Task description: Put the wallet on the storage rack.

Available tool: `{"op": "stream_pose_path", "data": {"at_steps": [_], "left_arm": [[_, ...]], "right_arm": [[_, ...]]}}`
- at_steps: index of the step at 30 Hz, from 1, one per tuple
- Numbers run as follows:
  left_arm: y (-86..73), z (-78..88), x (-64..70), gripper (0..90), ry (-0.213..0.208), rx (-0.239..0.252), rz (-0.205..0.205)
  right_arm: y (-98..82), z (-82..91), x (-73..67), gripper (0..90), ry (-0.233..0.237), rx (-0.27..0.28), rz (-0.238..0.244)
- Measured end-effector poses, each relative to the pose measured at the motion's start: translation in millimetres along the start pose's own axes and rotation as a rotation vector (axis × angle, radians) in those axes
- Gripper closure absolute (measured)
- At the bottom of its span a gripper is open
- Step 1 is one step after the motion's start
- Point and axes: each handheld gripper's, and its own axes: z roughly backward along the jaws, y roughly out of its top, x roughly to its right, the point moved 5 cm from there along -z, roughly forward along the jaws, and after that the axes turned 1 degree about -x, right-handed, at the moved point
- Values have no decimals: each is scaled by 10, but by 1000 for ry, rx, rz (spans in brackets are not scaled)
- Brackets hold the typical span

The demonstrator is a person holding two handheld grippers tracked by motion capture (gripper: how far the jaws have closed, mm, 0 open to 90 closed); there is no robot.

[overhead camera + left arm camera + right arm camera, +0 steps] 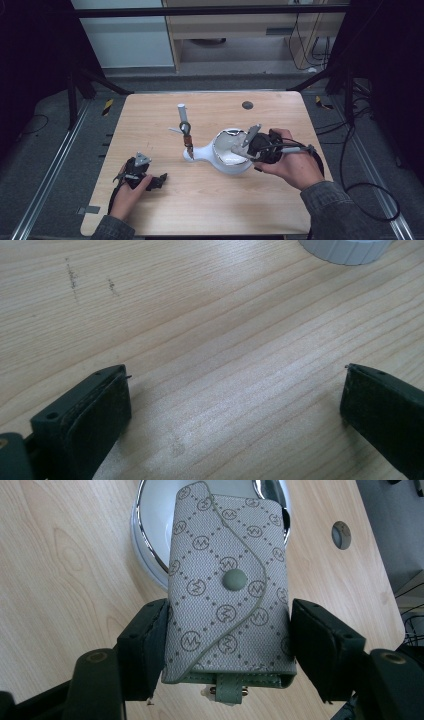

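On my left, the left gripper (159,180) lies low on the wooden table (210,210), well left of the white bowl (225,162) and near the front edge, its jaws spread wide over bare wood, with open room all round it. Just left of the bowl a small tool with a ring and a white cap (185,131) stands upright, touching the bowl's spout-like end. Over the bowl, my right gripper (227,630) is clamped on a grey patterned key pouch (229,587), one jaw on each long side; its long axis runs away from the camera, snap flap up, strap end toward me, far end above the bowl's rim. Right of the bowl the table edge is close. Dark floor and cables surround the table.
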Motion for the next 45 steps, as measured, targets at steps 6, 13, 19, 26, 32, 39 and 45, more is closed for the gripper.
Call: {"op": "stream_pose_path", "data": {"at_steps": [6, 13, 19, 26, 32, 39, 45], "left_arm": [[-1, 1, -1, 0, 0, -2, -2], [0, 1, -2, 0, 0, -1, -2], [0, 1, -3, 0, 0, -2, -4], [0, 1, -1, 0, -1, -2, -6], [0, 1, 0, 0, -2, -1, -6], [0, 1, 1, 0, -2, -1, -6], [0, 1, 0, 0, -2, -1, -6]], "right_arm": [[74, -95, -40, 334, 14, -25, 14], [158, -267, -62, 334, 43, -50, 13], [226, -380, -59, 333, 62, -70, 15], [306, -480, -37, 333, 77, -85, 11], [343, -551, -19, 333, 85, -88, 5], [374, -619, -10, 332, 91, -97, -1], [406, -681, -24, 332, 99, -108, 2]]}}
